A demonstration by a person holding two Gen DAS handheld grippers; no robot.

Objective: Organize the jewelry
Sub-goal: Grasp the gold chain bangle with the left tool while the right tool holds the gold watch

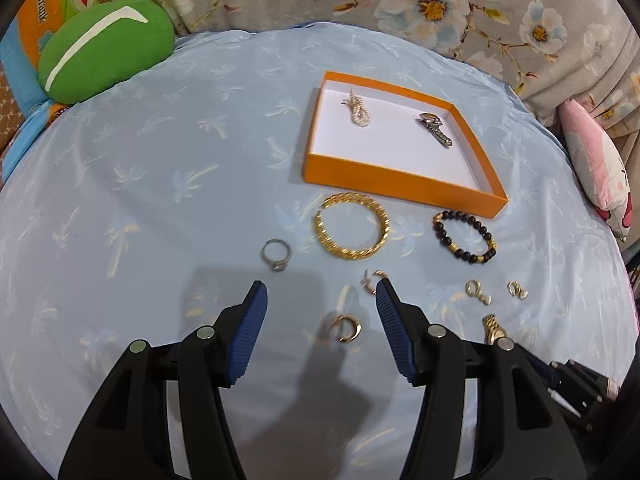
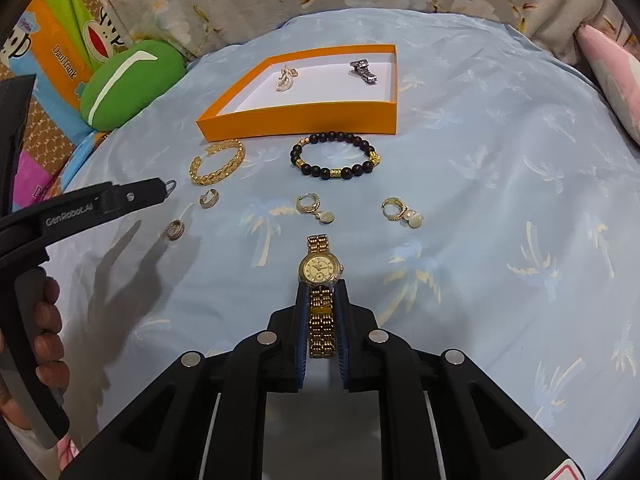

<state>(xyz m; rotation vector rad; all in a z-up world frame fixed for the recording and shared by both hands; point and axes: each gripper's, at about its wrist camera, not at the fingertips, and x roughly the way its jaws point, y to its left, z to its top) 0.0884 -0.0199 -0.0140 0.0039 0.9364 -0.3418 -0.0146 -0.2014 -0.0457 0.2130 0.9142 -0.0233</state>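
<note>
Gold watch [image 2: 320,276] lies on the bed sheet [image 2: 500,208], its band pinched in the right claw [image 2: 322,300]; the smooth links may slip before reaching the orange box [image 2: 304,124]. Left claw [image 1: 320,300] gapes empty above a hoop earring [image 1: 346,328].

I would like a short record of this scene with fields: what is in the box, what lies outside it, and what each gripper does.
surface: light blue cloth
box: orange box, open, white inside
in box: pearl piece; silver watch
outside box: gold bangle; black bead bracelet; silver ring; two drop earrings; small hoop earrings
left gripper: jaws open, empty, above a hoop earring
right gripper: jaws shut on gold watch by its band
</note>
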